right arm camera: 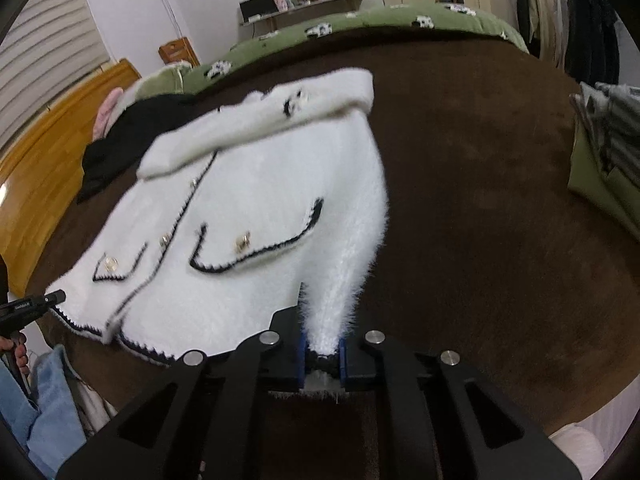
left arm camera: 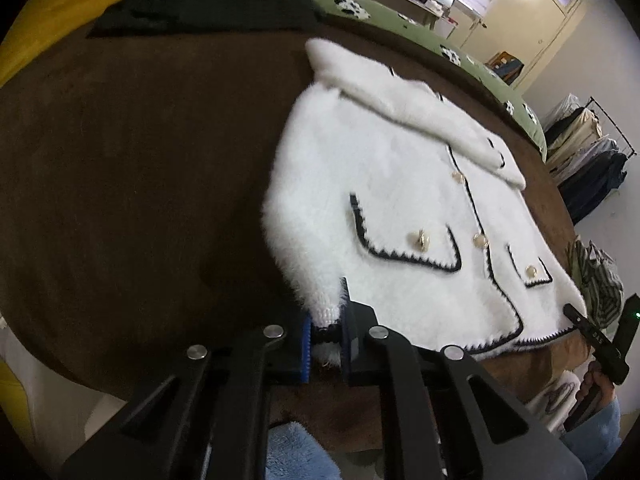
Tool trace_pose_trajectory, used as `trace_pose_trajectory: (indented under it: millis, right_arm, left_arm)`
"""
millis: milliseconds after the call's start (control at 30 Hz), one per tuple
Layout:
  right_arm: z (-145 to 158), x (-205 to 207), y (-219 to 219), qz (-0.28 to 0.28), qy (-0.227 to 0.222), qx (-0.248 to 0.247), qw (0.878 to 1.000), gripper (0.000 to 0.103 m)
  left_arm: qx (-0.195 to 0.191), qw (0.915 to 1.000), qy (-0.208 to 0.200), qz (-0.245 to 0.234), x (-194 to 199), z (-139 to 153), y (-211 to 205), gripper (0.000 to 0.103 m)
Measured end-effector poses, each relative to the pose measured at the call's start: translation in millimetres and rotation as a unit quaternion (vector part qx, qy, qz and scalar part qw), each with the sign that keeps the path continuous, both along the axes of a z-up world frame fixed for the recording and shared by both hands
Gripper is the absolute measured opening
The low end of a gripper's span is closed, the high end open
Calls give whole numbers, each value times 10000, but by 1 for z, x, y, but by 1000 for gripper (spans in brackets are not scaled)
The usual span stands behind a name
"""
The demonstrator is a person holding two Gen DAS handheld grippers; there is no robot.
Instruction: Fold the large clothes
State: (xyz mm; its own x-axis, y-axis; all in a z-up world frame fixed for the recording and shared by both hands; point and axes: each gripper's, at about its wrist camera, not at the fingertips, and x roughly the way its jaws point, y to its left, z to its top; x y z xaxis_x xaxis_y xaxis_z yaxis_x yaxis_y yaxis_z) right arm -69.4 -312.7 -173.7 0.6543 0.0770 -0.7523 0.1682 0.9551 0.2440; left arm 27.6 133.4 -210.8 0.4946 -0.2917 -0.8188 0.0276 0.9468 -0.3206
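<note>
On brown bed cover, near front edge, white fluffy jacket lies flat. Left gripper and right gripper each clenched on sleeve cuff. Black garment at far edge.

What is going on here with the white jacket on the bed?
A person is folding a fluffy white jacket that lies front up on a brown blanket, using a handheld gripper in each hand. The left gripper is shut on the black-trimmed cuff of one sleeve, and the right gripper is shut on the cuff of the other sleeve. Both sleeves are pulled toward the near hem. No fold across the body shows yet.
</note>
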Motion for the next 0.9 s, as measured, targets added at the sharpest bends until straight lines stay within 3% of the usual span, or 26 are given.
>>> trace_pose_trajectory:
  millis: [67,467,900]
  right_arm:
    - [7,2,-1,-59,-3,42,10000,11]
    - [73,18,8,-158,-623,-198,9977,10]
    - [136,84,7,-55,-1045,-616,9926,10]
  left_arm:
    - [218,9996,-142,67,0,11,-2,13]
    - [313,9967,-742,120,17,70,-10,13]
    - [600,9883,-1331,444,71,132,-25,13]
